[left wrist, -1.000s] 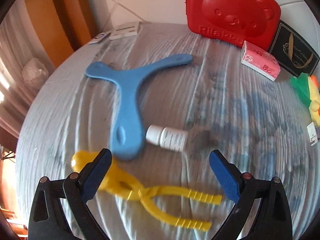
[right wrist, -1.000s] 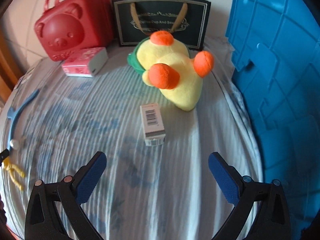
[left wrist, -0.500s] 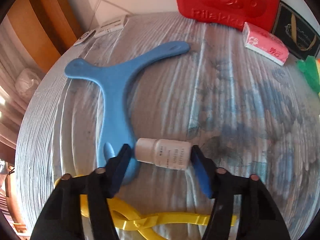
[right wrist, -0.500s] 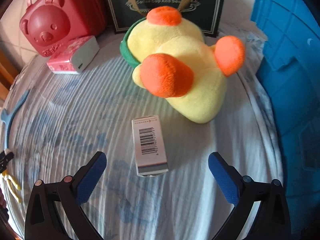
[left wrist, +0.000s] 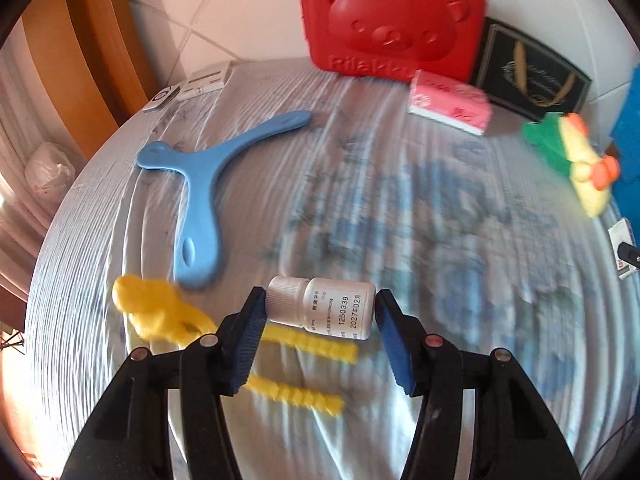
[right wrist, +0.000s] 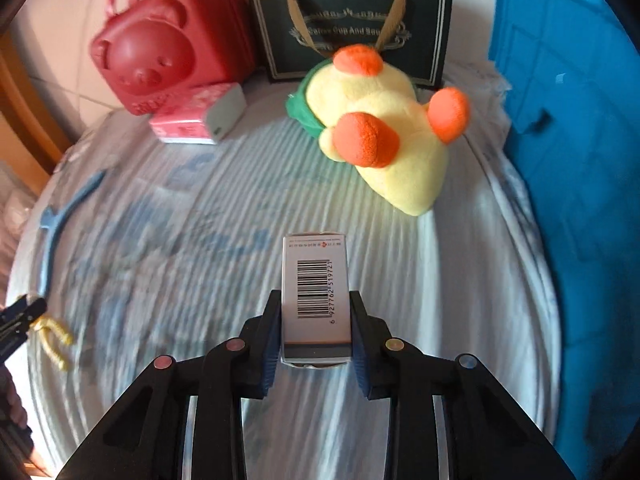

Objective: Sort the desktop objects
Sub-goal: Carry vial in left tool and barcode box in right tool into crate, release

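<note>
My left gripper (left wrist: 320, 312) is shut on a small white medicine bottle (left wrist: 324, 306), held sideways by cap and base, above the cloth-covered table (left wrist: 400, 200). My right gripper (right wrist: 314, 316) is shut on a small white box with a barcode (right wrist: 316, 292), held lengthwise between the blue pads. A blue three-armed boomerang (left wrist: 200, 184) and yellow plastic tongs (left wrist: 192, 324) lie on the left of the table. A yellow and orange plush toy (right wrist: 384, 140) lies at the back right, and a pink tissue pack (right wrist: 196, 120) at the back.
A red bear-faced case (right wrist: 160, 56) and a dark gift bag (right wrist: 352, 28) stand at the back against the wall. A large blue plastic bin (right wrist: 580, 160) stands at the right edge. A remote and a flat white box (left wrist: 200, 82) lie at the far left corner.
Both grippers have closed: the left on the bottle, then lifted it off the cloth; the right moved forward and closed on the barcode box.
</note>
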Demonstrator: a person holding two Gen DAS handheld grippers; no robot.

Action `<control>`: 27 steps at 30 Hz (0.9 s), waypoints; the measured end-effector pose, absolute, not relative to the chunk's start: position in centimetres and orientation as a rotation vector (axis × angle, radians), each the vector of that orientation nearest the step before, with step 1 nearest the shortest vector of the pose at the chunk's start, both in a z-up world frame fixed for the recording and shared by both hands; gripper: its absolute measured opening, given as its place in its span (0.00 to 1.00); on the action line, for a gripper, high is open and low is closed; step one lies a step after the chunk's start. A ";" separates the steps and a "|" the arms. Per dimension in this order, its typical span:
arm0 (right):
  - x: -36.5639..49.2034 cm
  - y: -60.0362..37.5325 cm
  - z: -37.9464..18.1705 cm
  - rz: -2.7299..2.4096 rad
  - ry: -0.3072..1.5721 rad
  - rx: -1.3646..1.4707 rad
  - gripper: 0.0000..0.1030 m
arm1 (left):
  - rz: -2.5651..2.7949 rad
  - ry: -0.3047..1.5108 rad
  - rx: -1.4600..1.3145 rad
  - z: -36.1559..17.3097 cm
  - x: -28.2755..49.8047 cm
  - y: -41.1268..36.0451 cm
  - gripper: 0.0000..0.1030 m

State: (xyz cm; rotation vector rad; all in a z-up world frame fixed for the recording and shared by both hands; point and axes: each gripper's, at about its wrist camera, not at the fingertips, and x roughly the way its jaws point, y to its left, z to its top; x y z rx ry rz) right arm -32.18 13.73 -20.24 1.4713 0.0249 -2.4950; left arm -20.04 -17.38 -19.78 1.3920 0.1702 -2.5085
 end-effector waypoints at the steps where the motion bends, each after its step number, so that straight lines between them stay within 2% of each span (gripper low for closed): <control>1: -30.8 13.9 -19.2 -2.502 0.019 1.442 0.29 | -2.524 0.168 1.379 -19.2 -19.1 -16.6 0.53; 11: -20.1 16.1 -8.3 -2.642 0.066 1.100 0.29 | -2.755 -0.015 1.229 -12.0 -11.7 -8.4 0.53; 20: -11.5 21.5 1.1 -2.845 0.042 0.784 0.29 | -2.987 -0.148 0.994 -5.0 -10.8 -0.4 0.53; 27: -7.1 27.2 5.5 -2.974 -0.023 0.634 0.29 | -3.239 -0.192 0.787 1.2 -11.0 8.5 0.53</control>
